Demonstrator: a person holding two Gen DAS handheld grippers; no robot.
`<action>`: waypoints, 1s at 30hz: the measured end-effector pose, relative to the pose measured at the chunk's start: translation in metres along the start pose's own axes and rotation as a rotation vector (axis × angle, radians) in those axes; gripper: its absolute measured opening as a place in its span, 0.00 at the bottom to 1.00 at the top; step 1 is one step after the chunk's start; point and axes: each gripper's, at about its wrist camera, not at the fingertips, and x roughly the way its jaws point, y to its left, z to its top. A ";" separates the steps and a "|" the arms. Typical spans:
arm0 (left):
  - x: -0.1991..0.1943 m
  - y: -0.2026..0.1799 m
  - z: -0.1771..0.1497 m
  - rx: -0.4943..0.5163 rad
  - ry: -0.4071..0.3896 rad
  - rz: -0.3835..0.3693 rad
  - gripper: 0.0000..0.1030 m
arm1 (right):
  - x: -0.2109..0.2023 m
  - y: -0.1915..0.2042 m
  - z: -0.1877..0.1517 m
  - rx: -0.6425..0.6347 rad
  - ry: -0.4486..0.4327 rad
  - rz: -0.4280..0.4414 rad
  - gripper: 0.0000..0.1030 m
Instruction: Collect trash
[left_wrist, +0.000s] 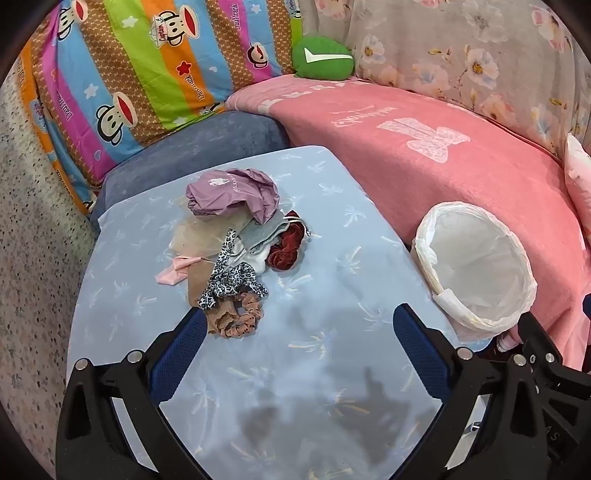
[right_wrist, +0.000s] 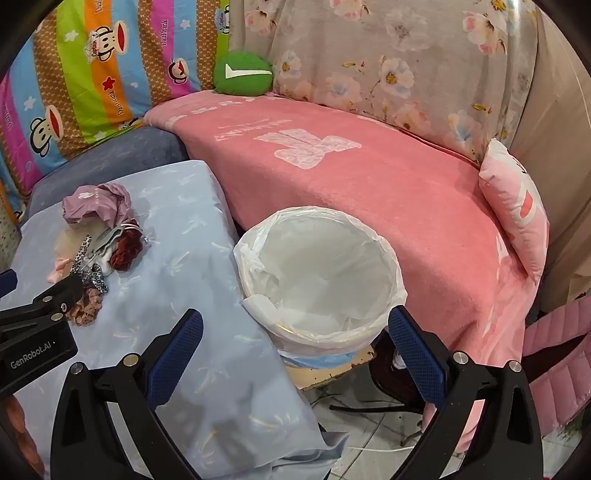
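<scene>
Both jaws stand spread as wide as they go and hold nothing: the left gripper (left_wrist: 295, 325) hangs over the pale blue table cover (left_wrist: 314, 369), its left finger (left_wrist: 184, 347) just beside the brown scrunchie (left_wrist: 236, 321); the right gripper (right_wrist: 295, 328) points down at the bin (right_wrist: 321, 273).

The trash pile (left_wrist: 236, 251) lies on the far left part of the table: a crumpled purple bag (left_wrist: 232, 195) at the back, a dark red scrunchie (left_wrist: 284, 251), a leopard-print scrunchie (left_wrist: 232, 280), a pink scrap (left_wrist: 173, 273) and grey and beige cloth tangled between them. The bin, lined with a white plastic bag (right_wrist: 258, 258), stands off the table's right edge on a low stool (right_wrist: 325, 369), apart from the pile. Behind it runs a pink blanket (left_wrist: 443, 166), with a green cushion (left_wrist: 321, 57) at the back.
</scene>
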 end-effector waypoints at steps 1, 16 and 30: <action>0.000 0.000 0.000 0.000 0.001 0.002 0.94 | 0.000 0.000 0.000 0.001 0.000 -0.002 0.94; -0.003 -0.004 0.003 0.001 -0.006 -0.003 0.94 | 0.002 -0.003 0.002 0.006 0.001 0.000 0.94; -0.007 -0.007 0.007 0.006 -0.016 0.001 0.94 | 0.001 -0.006 0.002 0.009 -0.002 0.001 0.94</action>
